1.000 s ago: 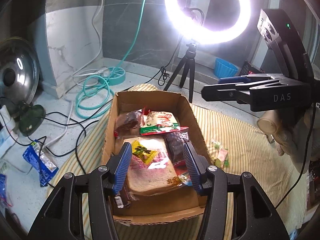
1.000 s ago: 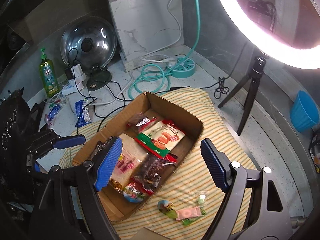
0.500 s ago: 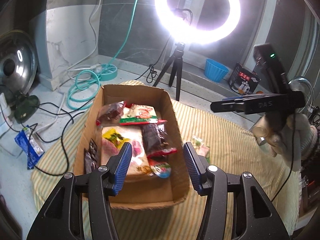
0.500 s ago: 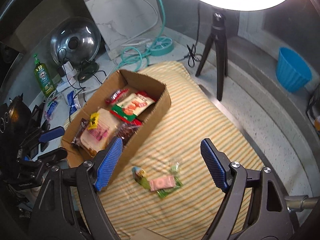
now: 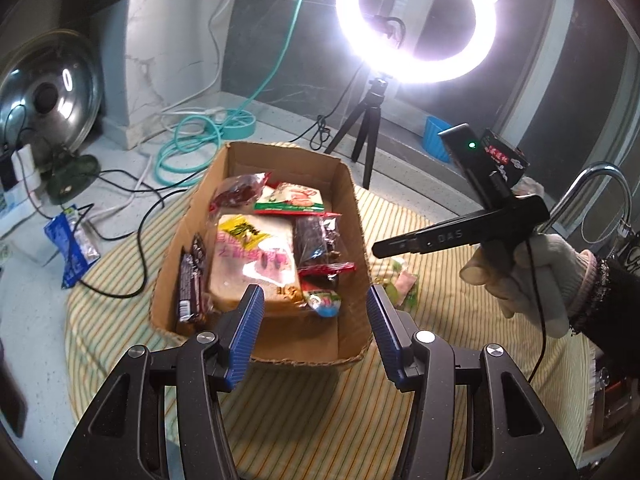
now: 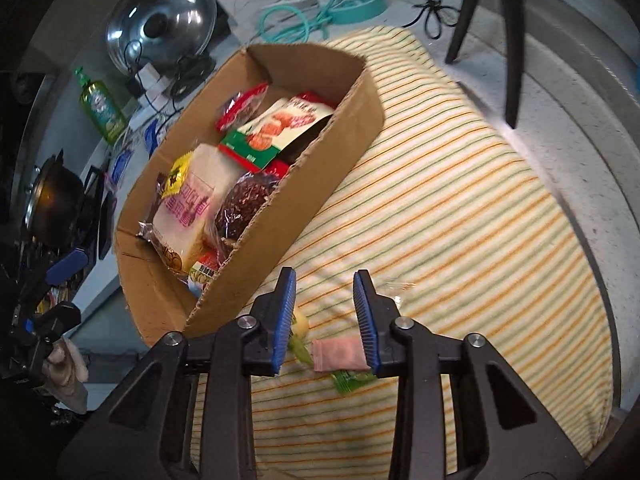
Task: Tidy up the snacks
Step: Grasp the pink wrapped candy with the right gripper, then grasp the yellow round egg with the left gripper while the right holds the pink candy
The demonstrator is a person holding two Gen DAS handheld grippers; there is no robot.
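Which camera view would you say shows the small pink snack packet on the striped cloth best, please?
The right wrist view: the pink packet lies close and unblurred between the closing right gripper's fingers. In the left wrist view it is small, beside the cardboard box.

This looks like a home kitchen turned into a makeshift filming spot. A speckled stone bench carries a striped cloth, and on the right a curved steel tap rises — probably over a sink, though the edge of the view is too warped to be sure. A pan lid leans against the wall, a bottle of green dish soap stands near a dark pot, and a ring light on a small tripod glares over it all — cables and a coiled teal hose trail across the surface.
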